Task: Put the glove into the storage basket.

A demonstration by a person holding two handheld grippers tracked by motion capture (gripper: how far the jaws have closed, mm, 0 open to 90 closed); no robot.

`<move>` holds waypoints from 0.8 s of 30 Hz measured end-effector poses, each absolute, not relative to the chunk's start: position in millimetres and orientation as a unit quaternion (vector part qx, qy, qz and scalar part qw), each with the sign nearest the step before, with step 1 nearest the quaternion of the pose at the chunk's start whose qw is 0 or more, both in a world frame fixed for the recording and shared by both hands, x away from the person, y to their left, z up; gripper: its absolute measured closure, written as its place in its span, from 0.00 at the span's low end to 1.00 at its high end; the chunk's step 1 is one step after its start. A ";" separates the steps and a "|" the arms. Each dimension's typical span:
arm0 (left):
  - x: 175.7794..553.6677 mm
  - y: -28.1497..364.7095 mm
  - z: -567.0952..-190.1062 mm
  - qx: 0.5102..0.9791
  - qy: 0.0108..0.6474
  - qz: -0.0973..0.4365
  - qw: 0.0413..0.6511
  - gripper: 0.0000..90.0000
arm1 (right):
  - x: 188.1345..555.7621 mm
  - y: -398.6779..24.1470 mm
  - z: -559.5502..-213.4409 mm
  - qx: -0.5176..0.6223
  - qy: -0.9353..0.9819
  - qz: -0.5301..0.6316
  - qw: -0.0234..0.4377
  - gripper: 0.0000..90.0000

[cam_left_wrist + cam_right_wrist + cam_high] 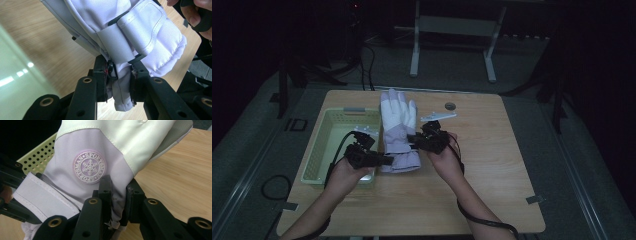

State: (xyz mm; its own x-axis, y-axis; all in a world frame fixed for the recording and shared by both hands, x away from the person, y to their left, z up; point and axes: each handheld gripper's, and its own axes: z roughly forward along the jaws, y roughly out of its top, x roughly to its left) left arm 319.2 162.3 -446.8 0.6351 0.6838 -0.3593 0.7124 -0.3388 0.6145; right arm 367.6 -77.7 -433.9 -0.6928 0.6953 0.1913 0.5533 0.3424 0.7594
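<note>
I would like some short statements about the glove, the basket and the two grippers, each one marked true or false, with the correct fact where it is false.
1. The glove lies inside the green basket. False: it lies on the wooden table, just to the right of the basket.
2. The left gripper is shut on the glove's cuff. True.
3. The right gripper hangs open above the table. False: its jaws pinch the glove's fabric below the round snowflake badge.
4. The glove's fingers point away from the person. True.
5. The badge reads SPORTSMAN. True.
</note>
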 end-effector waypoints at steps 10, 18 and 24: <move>320.9 195.5 -434.5 0.826 0.422 -0.006 0.373 0.80 | 369.4 -35.1 -425.6 0.377 0.814 0.434 0.084 0.86; 323.4 228.0 -432.3 0.829 0.423 0.002 0.367 0.80 | 373.7 -6.9 -426.0 0.380 0.810 0.441 0.076 0.86; 325.5 251.1 -437.0 0.826 0.435 -0.003 0.357 0.80 | 377.6 25.1 -432.6 0.378 0.814 0.434 0.074 0.86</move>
State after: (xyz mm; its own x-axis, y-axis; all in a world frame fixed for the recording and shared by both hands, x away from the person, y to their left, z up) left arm 325.5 251.1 -437.0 0.6213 0.7169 -0.3163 0.7214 -0.3657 0.5881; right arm 377.6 25.1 -432.6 -0.7035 0.6794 0.2083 0.5515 0.3371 0.7630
